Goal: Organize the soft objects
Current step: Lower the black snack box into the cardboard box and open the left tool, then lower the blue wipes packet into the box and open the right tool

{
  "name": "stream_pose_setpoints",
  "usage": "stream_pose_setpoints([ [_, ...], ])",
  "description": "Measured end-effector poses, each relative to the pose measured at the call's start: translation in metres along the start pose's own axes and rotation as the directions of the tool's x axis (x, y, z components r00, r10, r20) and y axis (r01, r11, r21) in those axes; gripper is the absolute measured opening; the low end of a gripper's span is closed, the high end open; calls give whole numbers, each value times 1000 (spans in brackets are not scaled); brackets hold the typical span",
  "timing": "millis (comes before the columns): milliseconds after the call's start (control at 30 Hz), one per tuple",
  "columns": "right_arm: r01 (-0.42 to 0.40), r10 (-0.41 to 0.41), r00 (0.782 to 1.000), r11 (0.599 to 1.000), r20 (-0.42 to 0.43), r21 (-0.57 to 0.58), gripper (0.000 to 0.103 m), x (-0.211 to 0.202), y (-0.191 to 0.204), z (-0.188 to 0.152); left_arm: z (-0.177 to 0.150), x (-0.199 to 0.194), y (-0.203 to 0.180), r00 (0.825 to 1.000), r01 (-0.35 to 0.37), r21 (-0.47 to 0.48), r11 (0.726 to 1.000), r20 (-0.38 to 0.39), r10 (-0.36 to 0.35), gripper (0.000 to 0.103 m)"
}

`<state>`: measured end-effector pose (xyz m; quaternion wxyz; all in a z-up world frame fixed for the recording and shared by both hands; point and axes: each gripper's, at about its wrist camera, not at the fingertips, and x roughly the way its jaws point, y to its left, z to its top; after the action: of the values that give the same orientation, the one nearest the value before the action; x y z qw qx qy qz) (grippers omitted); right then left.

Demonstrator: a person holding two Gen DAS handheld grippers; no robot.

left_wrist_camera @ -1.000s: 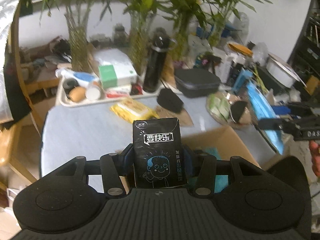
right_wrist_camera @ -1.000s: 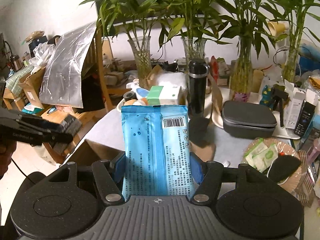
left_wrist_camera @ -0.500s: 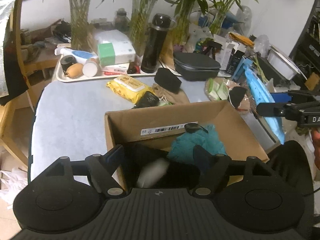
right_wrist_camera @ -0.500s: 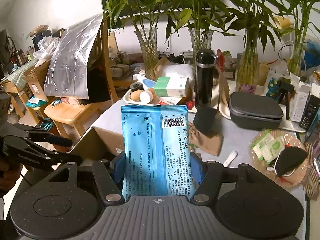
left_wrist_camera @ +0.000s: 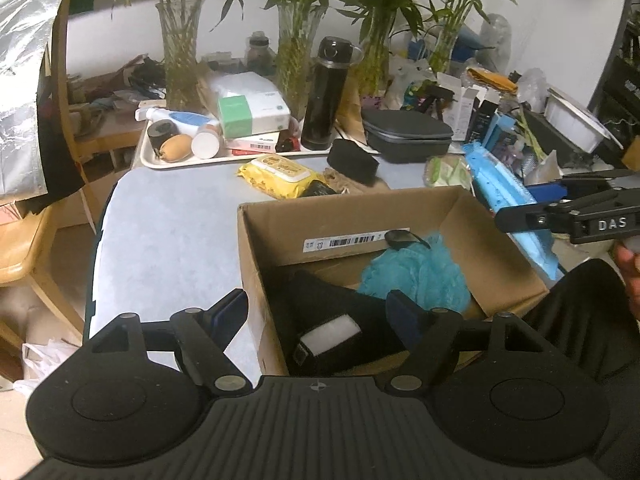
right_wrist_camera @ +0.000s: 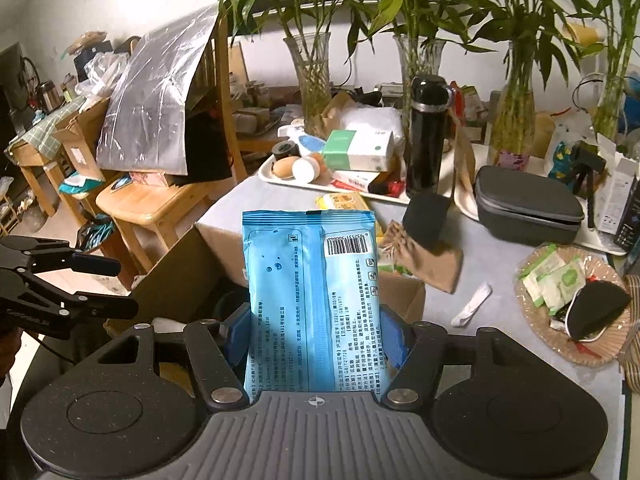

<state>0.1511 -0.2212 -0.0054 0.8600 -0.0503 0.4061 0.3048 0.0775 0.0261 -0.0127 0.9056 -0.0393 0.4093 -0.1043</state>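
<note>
My left gripper (left_wrist_camera: 316, 308) hangs open over the near-left corner of a cardboard box (left_wrist_camera: 360, 205) on the grey table. A black tissue pack (left_wrist_camera: 340, 304) lies loose in the box below its fingers, white end towards me, next to a teal mesh puff (left_wrist_camera: 420, 272). The right gripper (right_wrist_camera: 314, 322) is shut on a blue packet (right_wrist_camera: 312, 280), held upright with its barcode side facing the camera, just right of the box (right_wrist_camera: 180, 264). In the left wrist view that packet (left_wrist_camera: 504, 196) shows beyond the box's right wall. A yellow wipes pack (left_wrist_camera: 280, 172) lies on the table behind the box.
A white tray (left_wrist_camera: 152, 160) at the back holds a green-and-white tissue box (left_wrist_camera: 252, 108) and small items. A black bottle (left_wrist_camera: 326, 92), a grey zip case (left_wrist_camera: 408, 136), glass vases with bamboo and a basket of sachets (right_wrist_camera: 560, 280) crowd the far side. A wooden chair (right_wrist_camera: 152, 204) stands left.
The left gripper opened and let go of the black tissue pack, which now lies in the box. That gripper also moved over the box. The right gripper still holds the blue packet, slightly lower.
</note>
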Motion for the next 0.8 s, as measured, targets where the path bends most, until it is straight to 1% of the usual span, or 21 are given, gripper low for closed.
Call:
stream_pose_setpoints([
  [167, -20, 20, 1000, 999, 3, -41, 67, 4, 11, 6, -5, -4, 3, 1000, -3, 1, 1000, 11, 3, 76],
  [367, -34, 37, 999, 990, 18, -136, 68, 15, 32, 19, -9, -7, 6, 999, -21, -10, 1000, 28, 22, 76],
  [400, -40, 42, 999, 986, 14, -160, 71, 19, 36, 19, -9, -7, 6, 999, -21, -11, 1000, 31, 21, 76],
  [467, -57, 55, 998, 974, -16, -218, 83, 28, 44, 19, -10, -8, 7, 999, -21, -10, 1000, 35, 21, 76],
  [500, -47, 42, 999, 970, -27, -238, 94, 32, 48, 18, -10, -8, 8, 999, -23, -11, 1000, 38, 23, 76],
  [533, -34, 27, 999, 967, -32, -253, 95, 35, 51, 17, -10, -9, 9, 999, -22, -12, 1000, 39, 23, 76],
  [600, -36, 24, 999, 966, -49, -254, 95, 39, 52, 14, -12, -10, 9, 999, -18, -2, 1000, 43, 18, 76],
  [700, -26, 11, 998, 973, -63, -230, 98, 41, 49, 8, -14, -12, 9, 998, -22, 7, 1000, 55, 22, 76],
  [800, -5, -10, 997, 981, -75, -196, 99, 42, 41, 3, -15, -11, 12, 999, -28, 1, 1000, 46, 28, 76],
])
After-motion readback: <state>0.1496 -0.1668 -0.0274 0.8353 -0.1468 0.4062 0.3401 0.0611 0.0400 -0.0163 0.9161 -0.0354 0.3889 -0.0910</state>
